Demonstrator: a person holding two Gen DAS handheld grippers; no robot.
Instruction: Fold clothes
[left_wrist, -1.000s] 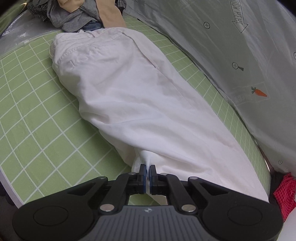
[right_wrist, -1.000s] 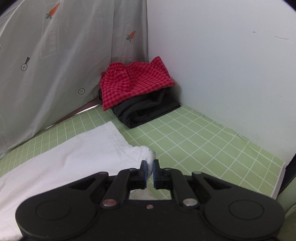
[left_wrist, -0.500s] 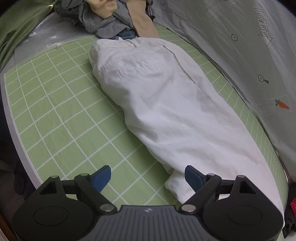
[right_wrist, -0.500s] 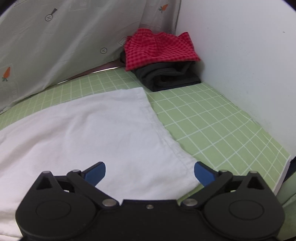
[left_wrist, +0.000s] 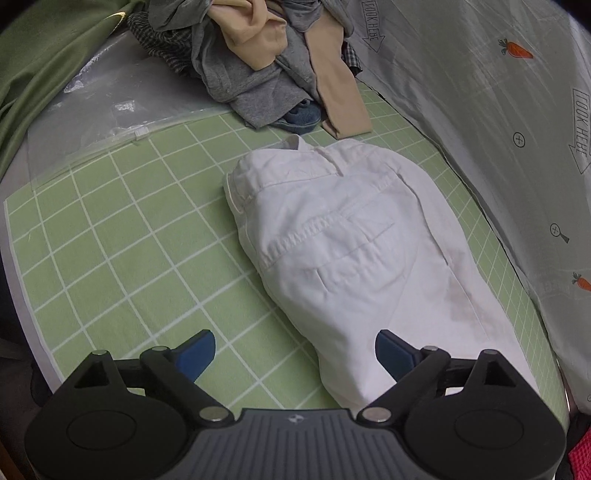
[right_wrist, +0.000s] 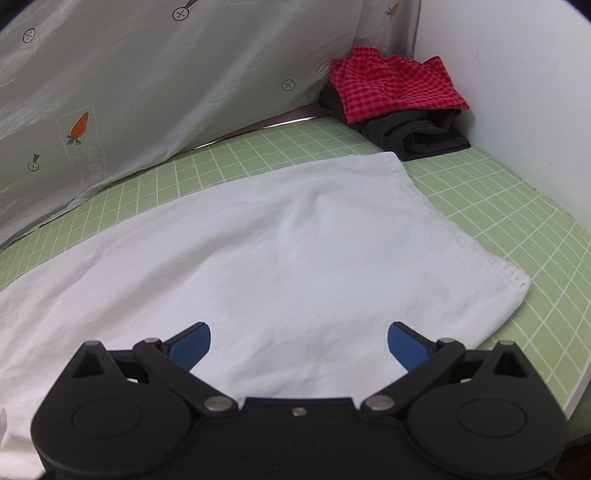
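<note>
White trousers (left_wrist: 354, 251) lie folded lengthwise on the green grid mat (left_wrist: 110, 229), waistband at the far end. My left gripper (left_wrist: 295, 354) is open and empty, hovering over the near edge of the trousers' seat. In the right wrist view the leg end of the trousers (right_wrist: 280, 258) lies flat, its hem toward the right. My right gripper (right_wrist: 298, 341) is open and empty just above that cloth.
A heap of unfolded grey, tan and checked clothes (left_wrist: 266, 59) lies beyond the waistband. A folded red checked garment (right_wrist: 395, 88) on a dark one (right_wrist: 413, 136) sits in the far corner by the white wall. A grey carrot-print sheet (right_wrist: 147, 92) hangs along the mat's far side.
Both grippers were shut on the trouser leg end one second ago. They let go and opened, and have moved apart: the left toward the waist, the right over the leg end.
</note>
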